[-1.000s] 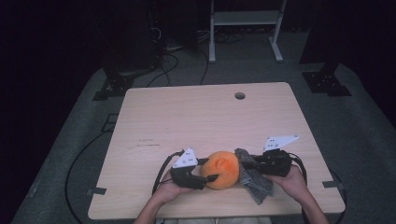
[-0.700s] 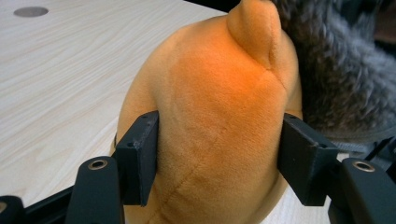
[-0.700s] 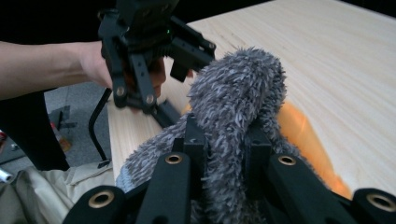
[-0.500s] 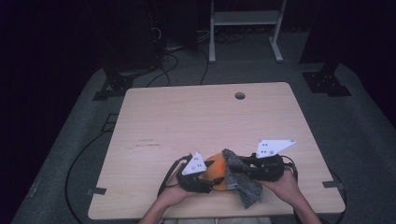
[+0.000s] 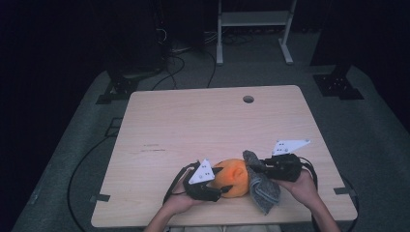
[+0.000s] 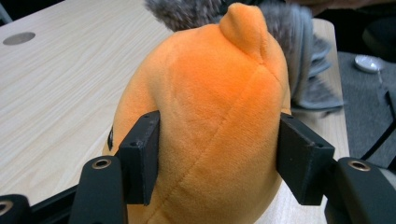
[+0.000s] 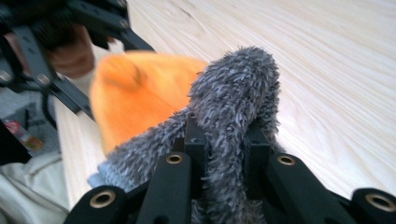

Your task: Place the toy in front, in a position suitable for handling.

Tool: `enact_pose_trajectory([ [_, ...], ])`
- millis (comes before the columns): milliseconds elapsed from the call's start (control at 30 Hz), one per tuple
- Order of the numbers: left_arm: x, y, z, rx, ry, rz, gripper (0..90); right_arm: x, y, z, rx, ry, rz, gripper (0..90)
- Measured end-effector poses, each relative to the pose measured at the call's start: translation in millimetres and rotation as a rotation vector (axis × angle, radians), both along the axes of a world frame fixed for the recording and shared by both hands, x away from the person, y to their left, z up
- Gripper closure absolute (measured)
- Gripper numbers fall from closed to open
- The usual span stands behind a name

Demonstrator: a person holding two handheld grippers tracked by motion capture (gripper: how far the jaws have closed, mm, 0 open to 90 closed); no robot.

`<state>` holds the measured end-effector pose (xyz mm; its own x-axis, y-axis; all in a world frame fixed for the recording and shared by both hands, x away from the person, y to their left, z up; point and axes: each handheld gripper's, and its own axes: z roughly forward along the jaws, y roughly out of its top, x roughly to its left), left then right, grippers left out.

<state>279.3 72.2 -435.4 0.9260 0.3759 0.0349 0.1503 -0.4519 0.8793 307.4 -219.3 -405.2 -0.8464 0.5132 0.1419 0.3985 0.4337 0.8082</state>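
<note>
An orange plush toy (image 5: 232,176) lies near the front edge of the wooden table (image 5: 193,125). My left gripper (image 5: 220,188) holds it from the left. In the left gripper view both pads (image 6: 142,158) press into the sides of the plush toy (image 6: 210,116); the jaws have just been closing on it. My right gripper (image 5: 254,166) is shut on a grey fuzzy cloth (image 5: 263,191) that drapes against the toy's right side. In the right gripper view the grey cloth (image 7: 238,88) bulges up between the jaws of the right gripper (image 7: 224,144), with the plush toy (image 7: 135,88) behind it.
A round cable hole (image 5: 248,99) sits near the table's far edge. Behind the table stands a white metal frame (image 5: 251,19), and cables (image 5: 179,58) run over the dark floor. Both hands are close to the table's front edge.
The left gripper's grey plate has tipped toward the plush. The right gripper carried the grey cloth a little left over the toy, then back, so more orange shows again.
</note>
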Motion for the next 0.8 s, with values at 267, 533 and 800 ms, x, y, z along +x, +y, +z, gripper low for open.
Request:
enact_pose_trajectory([
  [267,2.8,5.7,4.2,-0.021,0.0,0.052,37.4,-6.5,6.1,7.4,0.079,-0.031,0.07,76.3],
  [533,5.8,10.8,10.6,-0.055,-0.007,0.14,38.9,0.5,-0.9,-4.3,0.054,0.002,0.015,76.1],
  [800,0.3,-2.4,8.5,-0.01,-0.042,0.143,29.5,-4.7,22.3,7.1,0.136,-0.05,0.078,75.9],
])
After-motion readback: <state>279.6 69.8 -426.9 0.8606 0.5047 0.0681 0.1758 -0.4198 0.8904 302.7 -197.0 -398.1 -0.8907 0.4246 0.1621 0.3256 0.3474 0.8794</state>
